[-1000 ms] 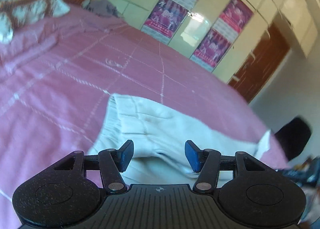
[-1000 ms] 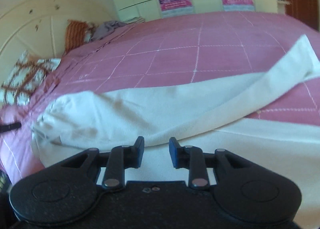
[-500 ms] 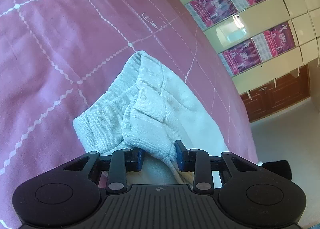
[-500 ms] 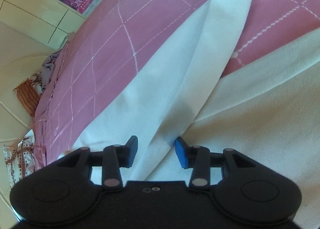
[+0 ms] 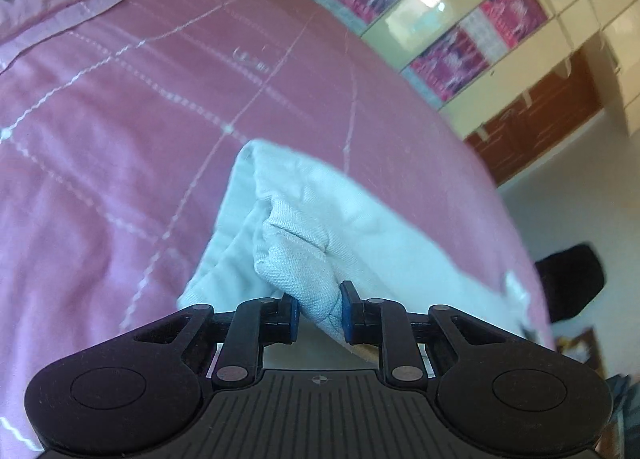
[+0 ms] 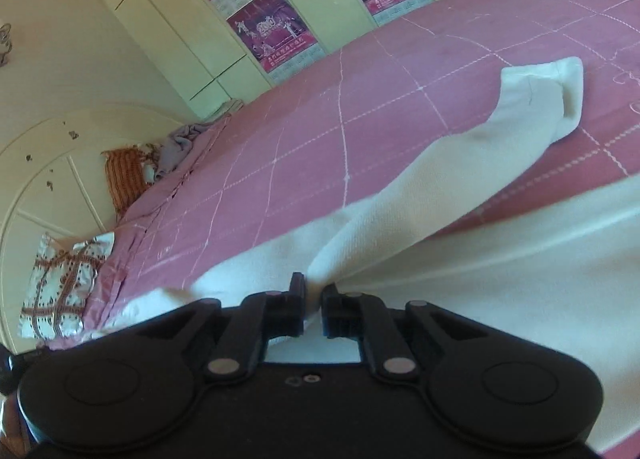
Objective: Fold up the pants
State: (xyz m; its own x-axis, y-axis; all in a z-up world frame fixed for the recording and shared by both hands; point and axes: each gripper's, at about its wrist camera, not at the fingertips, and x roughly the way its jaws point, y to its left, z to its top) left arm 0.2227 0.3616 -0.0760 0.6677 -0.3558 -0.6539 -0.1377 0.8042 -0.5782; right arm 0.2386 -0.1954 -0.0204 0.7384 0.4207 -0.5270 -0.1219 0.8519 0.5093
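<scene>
White cotton: the pants (image 5: 360, 219) lie spread on a bed, a pale, finely woven garment seen in both wrist views.
Bedspread: pink quilted cover (image 5: 120, 119) with thin white stitched lines crossing in a grid; the pants rest directly on it.
Left gripper: the left gripper (image 5: 319, 313) has just been closing, and its blue-padded jaws now pinch a bunched fold of the pants between them, the cloth bulging up above the pads.
Cloth at the left gripper: the pinched part is a rolled, thick edge of the garment; from there the fabric fans away toward the far side of the bed, one layer lifted off the cover.
Right gripper: the right gripper (image 6: 314, 299) has also just been closing, and its black jaws stand almost together with a thin ridge of the pants (image 6: 440, 179) nipped in the narrow gap.
Leg: from the right gripper one trouser leg runs up and to the right across the pink cover, ending in a cuff (image 6: 560, 95) that folds over on itself.
Rest of the garment: a broad pale panel fills the lower right of the right wrist view, lying flat beside the raised leg.
Head of the bed: patterned pillow (image 6: 64, 283) and an orange striped cushion (image 6: 126, 175) against a cream headboard.
Wall: cream wardrobe doors carrying magenta posters (image 6: 272, 35).
</scene>
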